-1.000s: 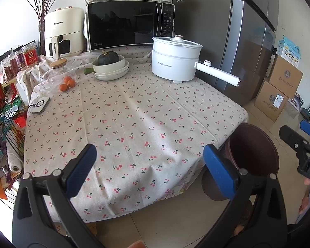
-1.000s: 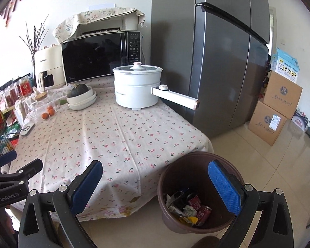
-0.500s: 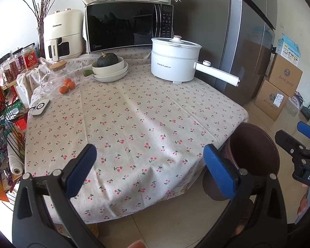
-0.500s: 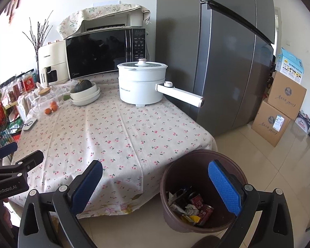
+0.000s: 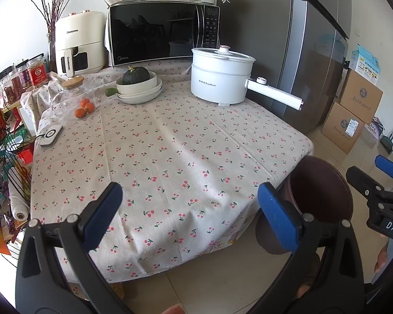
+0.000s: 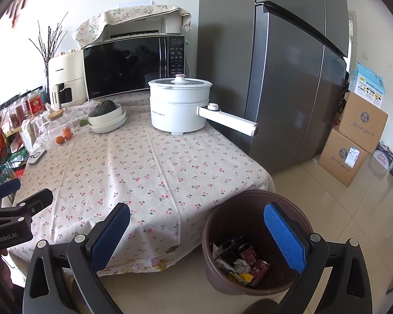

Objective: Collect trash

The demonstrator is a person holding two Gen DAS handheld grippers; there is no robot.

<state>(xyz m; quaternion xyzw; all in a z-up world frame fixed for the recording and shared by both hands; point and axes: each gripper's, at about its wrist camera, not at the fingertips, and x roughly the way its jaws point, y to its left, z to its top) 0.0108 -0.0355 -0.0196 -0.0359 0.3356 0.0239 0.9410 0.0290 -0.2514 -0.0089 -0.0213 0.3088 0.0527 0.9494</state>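
A brown trash bin [image 6: 249, 204] stands on the floor at the table's near right corner, holding cans, crumpled paper and wrappers [image 6: 242, 260]. In the left wrist view only the bin's [image 5: 322, 191] dark inside wall shows. My left gripper [image 5: 190, 214] hangs open over the table's front edge with nothing between its blue pads. My right gripper [image 6: 196, 230] is open too, above the bin's left rim and the table corner, empty. Each gripper shows at the edge of the other's view.
The table with the cherry-print cloth [image 5: 170, 151] carries a white electric pot [image 5: 220, 78] with its long handle sticking out right, stacked bowls with a squash [image 5: 138, 83], oranges [image 5: 85, 107], a microwave [image 5: 162, 31]. A fridge [image 6: 288, 78] and cardboard boxes [image 6: 353, 136] stand right; a wire rack [image 5: 2, 144] stands left.
Both grippers have drifted back and up a little from the table, staying open and empty. The trash in the bin has not moved.
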